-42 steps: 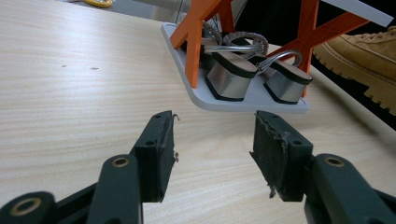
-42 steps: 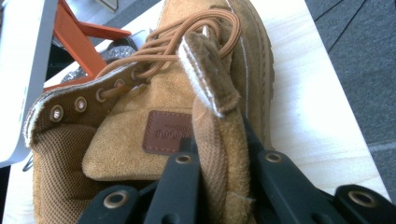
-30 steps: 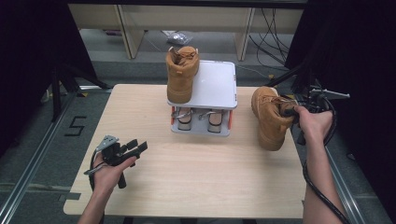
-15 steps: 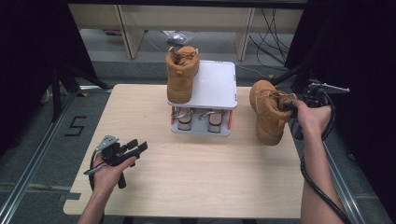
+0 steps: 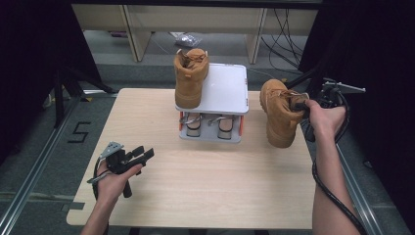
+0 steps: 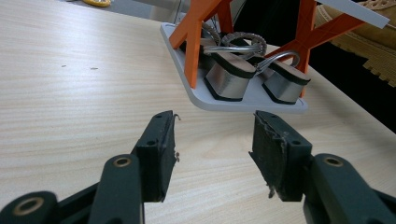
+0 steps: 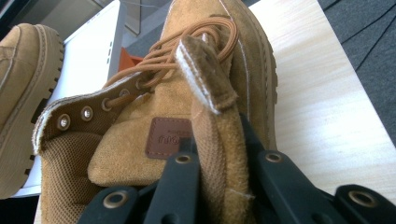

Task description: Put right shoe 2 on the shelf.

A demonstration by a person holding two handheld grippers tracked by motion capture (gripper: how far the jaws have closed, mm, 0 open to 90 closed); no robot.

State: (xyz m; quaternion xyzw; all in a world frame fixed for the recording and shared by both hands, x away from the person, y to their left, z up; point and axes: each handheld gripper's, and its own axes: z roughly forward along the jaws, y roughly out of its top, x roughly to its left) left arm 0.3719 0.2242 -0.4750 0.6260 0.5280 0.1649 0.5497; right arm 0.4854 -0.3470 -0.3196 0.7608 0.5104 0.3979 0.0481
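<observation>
A tan suede boot (image 5: 279, 113) hangs over the table's right side, tilted, with my right gripper (image 5: 304, 108) shut on its collar. In the right gripper view the jaws pinch the boot's collar (image 7: 219, 154) beside the laces. A second tan boot (image 5: 190, 77) stands on the top shelf of a white rack (image 5: 227, 88) with orange legs. My left gripper (image 5: 139, 157) rests low over the table's left front, open, with nothing between its pads (image 6: 161, 149). It faces the rack's lower shelf (image 6: 201, 95).
Two silver-and-black heeled shoes (image 6: 233, 79) sit on the rack's lower shelf (image 5: 210, 134). The wooden table (image 5: 205, 186) has bare surface in front of the rack. A black cable (image 5: 328, 191) trails along the right forearm. Shelving and cables lie beyond the far edge.
The right hand has lifted the boot and carried it a little left toward the rack. The left hand has stayed put.
</observation>
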